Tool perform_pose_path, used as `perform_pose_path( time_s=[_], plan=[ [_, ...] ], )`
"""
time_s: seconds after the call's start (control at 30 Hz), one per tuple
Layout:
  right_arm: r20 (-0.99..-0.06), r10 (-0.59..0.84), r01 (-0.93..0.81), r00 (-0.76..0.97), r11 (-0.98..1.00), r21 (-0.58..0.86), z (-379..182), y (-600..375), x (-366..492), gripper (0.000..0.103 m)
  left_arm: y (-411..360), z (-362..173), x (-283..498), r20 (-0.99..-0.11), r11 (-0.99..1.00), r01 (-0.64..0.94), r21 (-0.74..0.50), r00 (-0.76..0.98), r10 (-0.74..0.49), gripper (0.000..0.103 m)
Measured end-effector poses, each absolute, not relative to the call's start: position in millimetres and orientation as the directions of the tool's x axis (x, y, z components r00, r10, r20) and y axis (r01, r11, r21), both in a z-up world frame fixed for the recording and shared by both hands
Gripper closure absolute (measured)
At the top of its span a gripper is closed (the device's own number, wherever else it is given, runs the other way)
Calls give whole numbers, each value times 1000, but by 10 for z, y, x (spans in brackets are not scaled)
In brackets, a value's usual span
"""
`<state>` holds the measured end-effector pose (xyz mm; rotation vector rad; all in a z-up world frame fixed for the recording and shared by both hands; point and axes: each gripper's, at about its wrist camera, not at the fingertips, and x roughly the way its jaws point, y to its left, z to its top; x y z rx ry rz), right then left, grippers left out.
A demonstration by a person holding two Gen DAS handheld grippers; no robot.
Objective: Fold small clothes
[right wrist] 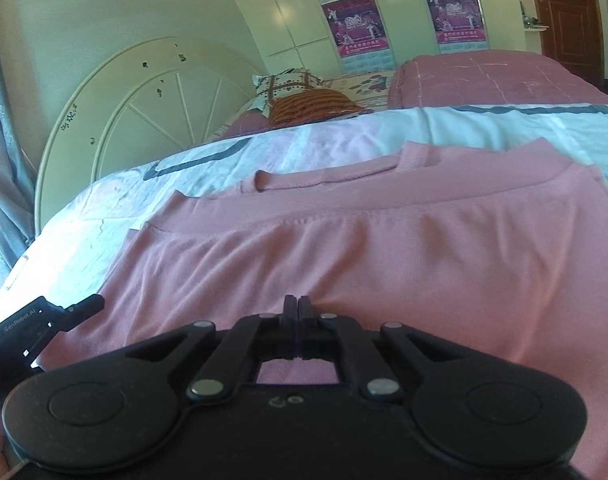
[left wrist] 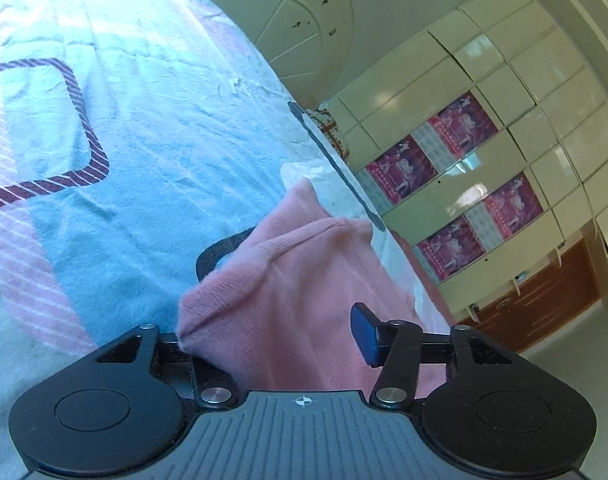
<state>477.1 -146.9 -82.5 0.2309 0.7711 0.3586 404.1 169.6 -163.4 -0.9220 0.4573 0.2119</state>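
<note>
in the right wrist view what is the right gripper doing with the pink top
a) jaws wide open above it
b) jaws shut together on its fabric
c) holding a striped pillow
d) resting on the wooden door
b: the right gripper has both fingers pressed together, pinching a ridge of the pink top lying on the bed sheet.

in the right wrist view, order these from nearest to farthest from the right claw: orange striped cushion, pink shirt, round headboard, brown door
1. pink shirt, right at the right claw
2. orange striped cushion, beyond the shirt, centre
3. round headboard, far left
4. brown door, far right corner; headboard and door are too close to call
</note>
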Motion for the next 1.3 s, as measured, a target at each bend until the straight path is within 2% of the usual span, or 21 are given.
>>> perform_pose_path(
  time_s=[0.07,0.13,0.23,0.33,0.47,0.53,0.57,0.8,0.93,1.0,1.03,1.07,1.1,1.13,1.17,1.23,1.27,1.3],
  plan=[
    [-627,416,-242,659,906,346,-830,-1447,4787,102,1733,-1656,4111,-491,584,-392,-711,871,-14,82],
    [-616,435,-255,657,897,362,-853,-1434,4795,102,1770,-1723,4136,-506,568,-407,-715,862,-20,91],
    [-674,405,-227,618,913,340,-1052,-1407,4883,103,1792,-1720,4126,-493,558,-395,-730,870,-28,93],
    [-661,432,-214,614,897,387,-1071,-1491,4904,103,1707,-1540,4078,-444,585,-347,-733,896,-25,93],
    [-659,445,-233,606,892,388,-1031,-1517,4895,103,1446,-1220,4196,-446,675,-287,-680,892,-70,93],
    [-623,441,-218,647,889,403,-915,-1650,4829,98,1229,-988,4255,-430,743,-220,-632,897,-101,93],
    [-602,433,-202,671,887,414,-851,-1754,4799,94,1088,-878,4291,-427,774,-185,-605,896,-120,93],
    [-527,358,-44,771,855,516,-621,-2976,4525,94,-283,-387,4512,-450,898,60,-437,850,-275,93],
    [-510,318,33,799,824,566,-558,-3680,4315,93,-1187,-413,4532,-514,919,186,-346,782,-352,93],
    [-509,311,62,803,805,590,-573,-3955,4219,87,-1583,-533,4576,-566,923,219,-317,737,-370,93],
    [-509,316,71,801,794,604,-600,-4069,4190,86,-1783,-625,4582,-611,932,221,-286,708,-355,92],
    [-508,323,78,799,781,620,-622,-4173,4154,78,-1944,-707,4611,-671,947,215,-239,668,-322,86],
    [-505,329,81,798,772,631,-645,-4243,4128,56,-2035,-746,4622,-717,956,211,-205,632,-293,83],
    [-506,333,85,796,766,637,-662,-4299,4111,40,-2043,-685,4549,-705,953,220,-206,642,-301,72],
    [-499,327,85,802,765,638,-663,-4328,4083,22,-1978,-591,4477,-676,942,236,-239,656,-336,52],
    [-474,359,41,804,762,646,-660,-4354,4086,38,-1729,-382,4339,-621,928,232,-290,693,-367,33],
    [-472,385,25,793,754,657,-677,-4354,4130,57,-1601,-292,4288,-591,928,224,-299,720,-364,32],
    [-469,413,8,781,744,668,-690,-4328,4194,64,-1452,-196,4250,-564,930,213,-300,747,-353,31]
  ],
)
